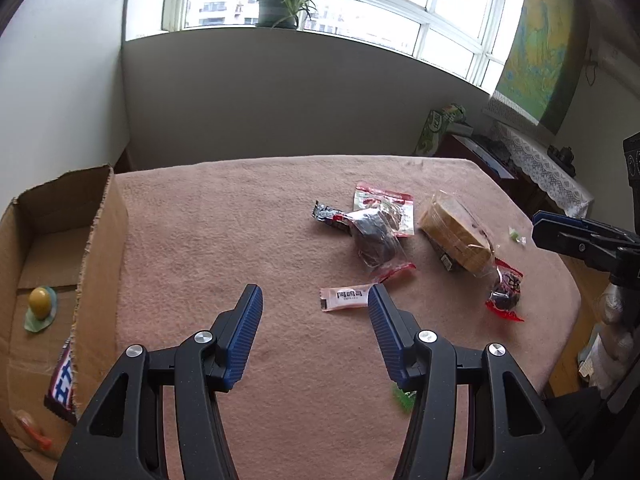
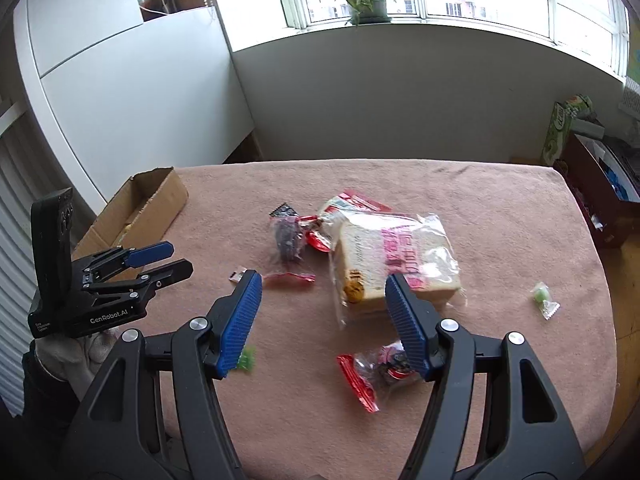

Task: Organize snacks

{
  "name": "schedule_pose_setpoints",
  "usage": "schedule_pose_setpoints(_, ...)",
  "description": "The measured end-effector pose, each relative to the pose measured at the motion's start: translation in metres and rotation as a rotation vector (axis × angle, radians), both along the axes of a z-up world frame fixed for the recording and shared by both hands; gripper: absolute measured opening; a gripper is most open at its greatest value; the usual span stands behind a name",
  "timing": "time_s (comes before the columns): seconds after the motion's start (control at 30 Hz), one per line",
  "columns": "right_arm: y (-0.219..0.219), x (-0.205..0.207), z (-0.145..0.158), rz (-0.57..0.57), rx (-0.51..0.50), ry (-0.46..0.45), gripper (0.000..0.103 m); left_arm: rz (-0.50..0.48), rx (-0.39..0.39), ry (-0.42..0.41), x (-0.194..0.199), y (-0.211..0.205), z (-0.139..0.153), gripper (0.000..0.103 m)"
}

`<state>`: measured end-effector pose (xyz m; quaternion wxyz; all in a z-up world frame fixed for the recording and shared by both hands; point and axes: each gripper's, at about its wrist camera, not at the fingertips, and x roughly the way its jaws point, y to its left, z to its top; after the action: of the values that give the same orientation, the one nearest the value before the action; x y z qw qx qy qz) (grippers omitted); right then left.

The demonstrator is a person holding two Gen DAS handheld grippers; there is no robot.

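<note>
Open right claw (image 2: 322,292), bagged bread (image 2: 394,260)

- pink cloth-covered tabletop (image 1: 240,220) spreads beneath and beyond the jaws.
- grey wall (image 1: 260,96) ahead, under a bright window (image 1: 380,0) with a potted plant (image 1: 280,4).
- map (image 1: 536,60) hangs far right.

Left gripper (image 1: 315,300): jaws spread wide, nothing between the blue ribbed pads (image 1: 245,332), fingers pointing toward 12 o'clock in its own view.
Left gripper seen from the right wrist: at 9 o'clock, fingers parted, pointing toward 3 o'clock, held by a gloved hand (image 2: 68,354).
Right gripper (image 2: 322,286): jaws spread wide, empty, fingers pointing toward 12 o'clock.
</note>
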<state>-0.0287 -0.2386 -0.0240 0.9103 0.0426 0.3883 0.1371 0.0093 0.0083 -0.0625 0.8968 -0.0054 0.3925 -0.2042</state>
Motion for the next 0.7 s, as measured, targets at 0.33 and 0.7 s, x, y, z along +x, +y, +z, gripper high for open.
schedule_pose_setpoints(0.33, -0.068, -0.007, -0.055, -0.077, 0.108, 0.174, 0.067, -0.026, 0.011, 0.073, 0.014, -0.019, -0.014, 0.054)
schedule_pose_setpoints(0.7, -0.064, -0.005, -0.073, -0.030, 0.163, 0.232, 0.067, -0.019, -0.039, 0.211, 0.059, -0.038, -0.033, 0.054)
